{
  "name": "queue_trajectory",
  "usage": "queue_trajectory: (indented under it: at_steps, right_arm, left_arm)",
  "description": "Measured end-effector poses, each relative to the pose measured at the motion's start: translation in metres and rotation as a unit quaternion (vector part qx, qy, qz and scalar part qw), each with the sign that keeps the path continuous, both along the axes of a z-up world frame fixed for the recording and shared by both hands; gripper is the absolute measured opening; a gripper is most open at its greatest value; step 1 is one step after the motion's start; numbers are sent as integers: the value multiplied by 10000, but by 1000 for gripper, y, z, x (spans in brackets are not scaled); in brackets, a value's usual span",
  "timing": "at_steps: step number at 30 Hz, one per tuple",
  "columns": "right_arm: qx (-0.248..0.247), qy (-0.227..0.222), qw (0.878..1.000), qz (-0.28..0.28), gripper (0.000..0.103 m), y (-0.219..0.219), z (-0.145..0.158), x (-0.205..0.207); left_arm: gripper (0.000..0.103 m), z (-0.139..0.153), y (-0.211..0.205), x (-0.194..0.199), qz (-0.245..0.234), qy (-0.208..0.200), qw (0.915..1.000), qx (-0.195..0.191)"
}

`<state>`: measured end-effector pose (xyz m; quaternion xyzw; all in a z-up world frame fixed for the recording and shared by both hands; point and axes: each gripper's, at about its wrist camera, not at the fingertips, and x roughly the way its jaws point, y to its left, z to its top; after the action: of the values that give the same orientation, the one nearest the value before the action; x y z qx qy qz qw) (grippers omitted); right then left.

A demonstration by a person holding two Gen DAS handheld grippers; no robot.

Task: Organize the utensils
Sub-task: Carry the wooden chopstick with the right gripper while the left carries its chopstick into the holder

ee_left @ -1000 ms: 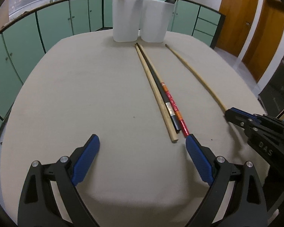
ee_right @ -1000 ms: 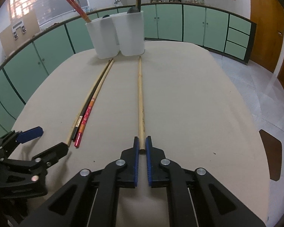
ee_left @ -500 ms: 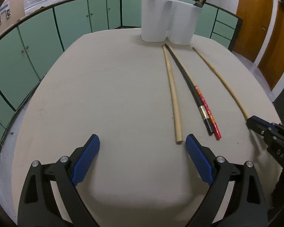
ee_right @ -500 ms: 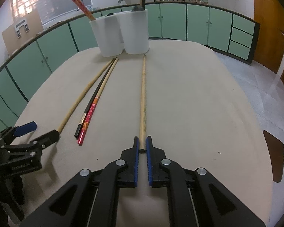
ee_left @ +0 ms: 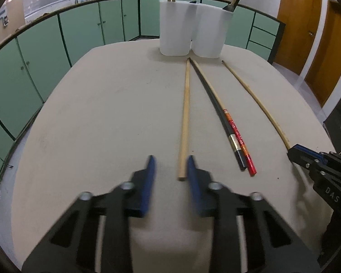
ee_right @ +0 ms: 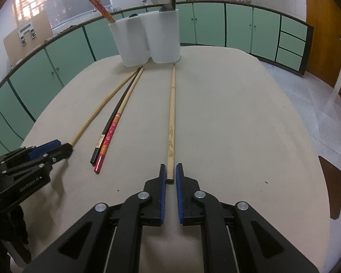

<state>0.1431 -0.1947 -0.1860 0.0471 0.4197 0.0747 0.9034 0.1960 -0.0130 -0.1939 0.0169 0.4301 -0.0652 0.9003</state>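
Note:
Several long chopsticks lie on the beige table, pointing at two white holders. My left gripper is closing, blurred, around the near end of a plain wooden chopstick; a gap still shows on its left side. The right gripper is shut on the near end of a marked wooden chopstick, which still lies flat. Between the two lie a black chopstick and a red patterned chopstick. Each gripper also shows in the other's view: right gripper, left gripper.
The left holder has red chopsticks standing in it, and the right one holds a dark-handled utensil. Green cabinets ring the room, with wooden doors at the right. The table's rounded edge runs close behind both grippers.
The left gripper's jaws have swung in from wide apart to a narrow gap around the plain chopstick's end, which it has centred between them. The right gripper has kept still.

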Motion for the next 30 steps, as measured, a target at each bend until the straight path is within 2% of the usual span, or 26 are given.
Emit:
queue_trajectory:
  at_steps: [1, 7, 11, 20, 30]
  right_arm:
    - [-28, -4, 10000, -1, 9, 1, 0, 0]
    - [6, -27, 10000, -18, 7, 0, 1, -1]
    - [6, -171, 9998, -61, 7, -2, 8, -6]
    - [-96, -642, 9979, -3, 7, -7, 51, -13]
    - [-121, -1260, 9919, 139, 7, -15, 115, -9]
  left_arm:
    - [7, 0, -1, -1, -21, -4, 10000, 4]
    - [6, 2, -3, -4, -77, -48, 10000, 7]
    - [6, 16, 1, -11, -110, -238, 9996, 60]
    - [6, 75, 8, -28, -185, -878, 9960, 58]
    - [6, 137, 6, -27, -340, -1629, 9861, 8]
